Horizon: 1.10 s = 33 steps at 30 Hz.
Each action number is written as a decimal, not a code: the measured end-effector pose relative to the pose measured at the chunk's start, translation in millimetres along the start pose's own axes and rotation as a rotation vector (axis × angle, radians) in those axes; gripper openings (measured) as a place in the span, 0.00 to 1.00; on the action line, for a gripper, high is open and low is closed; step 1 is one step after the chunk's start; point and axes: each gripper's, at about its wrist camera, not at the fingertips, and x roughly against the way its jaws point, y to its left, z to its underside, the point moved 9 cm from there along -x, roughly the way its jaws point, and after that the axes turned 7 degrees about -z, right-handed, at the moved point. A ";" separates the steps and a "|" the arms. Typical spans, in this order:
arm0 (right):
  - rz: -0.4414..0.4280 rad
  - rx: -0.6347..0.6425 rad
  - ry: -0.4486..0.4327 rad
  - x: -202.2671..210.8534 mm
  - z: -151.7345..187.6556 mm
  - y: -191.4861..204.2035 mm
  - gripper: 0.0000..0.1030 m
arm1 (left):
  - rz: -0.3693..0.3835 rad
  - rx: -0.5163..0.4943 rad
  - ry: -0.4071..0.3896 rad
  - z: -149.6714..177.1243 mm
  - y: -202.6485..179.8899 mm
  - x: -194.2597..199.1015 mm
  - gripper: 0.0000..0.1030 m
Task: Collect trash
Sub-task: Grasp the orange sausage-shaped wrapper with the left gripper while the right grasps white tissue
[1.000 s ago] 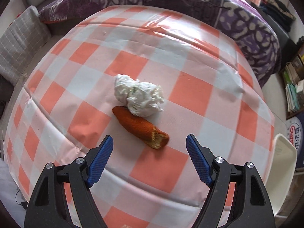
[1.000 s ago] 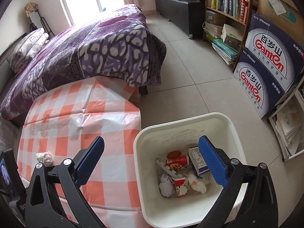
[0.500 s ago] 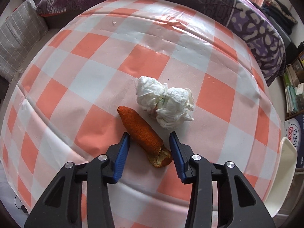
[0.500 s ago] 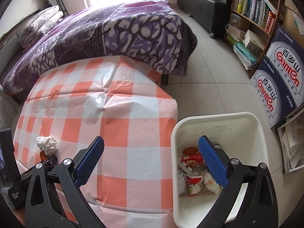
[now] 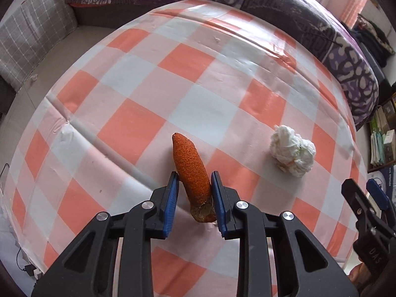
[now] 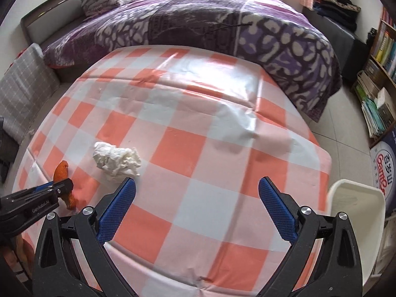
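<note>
Two blue pads (image 5: 171,199) of left gripper (image 5: 193,184), just closing, clamp orange corn-dog piece (image 5: 190,173) above checked tablecloth (image 5: 138,128). Right gripper (image 6: 196,190) gapes wide, empty, beside crumpled tissue (image 6: 116,160) on same cloth.

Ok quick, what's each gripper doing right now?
Left gripper: its jaws have just been closing and now clamp the orange fried snack.
Right gripper: open, empty, over the checked tablecloth near the crumpled tissue.
</note>
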 end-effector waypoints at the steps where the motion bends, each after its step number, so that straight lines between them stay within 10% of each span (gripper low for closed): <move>1: -0.018 0.022 -0.002 -4.4 -1.4 8.4 0.93 | -0.003 0.013 -0.004 -2.0 6.4 0.6 0.26; 16: -0.133 0.234 0.003 -46.9 -0.3 87.5 0.92 | -0.003 0.122 -0.050 -21.5 57.5 11.3 0.26; 23: -0.149 0.235 0.011 -51.1 0.2 90.6 0.44 | -0.004 0.127 -0.051 -22.4 58.9 11.0 0.27; 33: -0.185 0.130 -0.100 -19.6 -19.9 79.9 0.38 | -0.035 0.114 -0.185 -38.4 56.5 38.6 0.27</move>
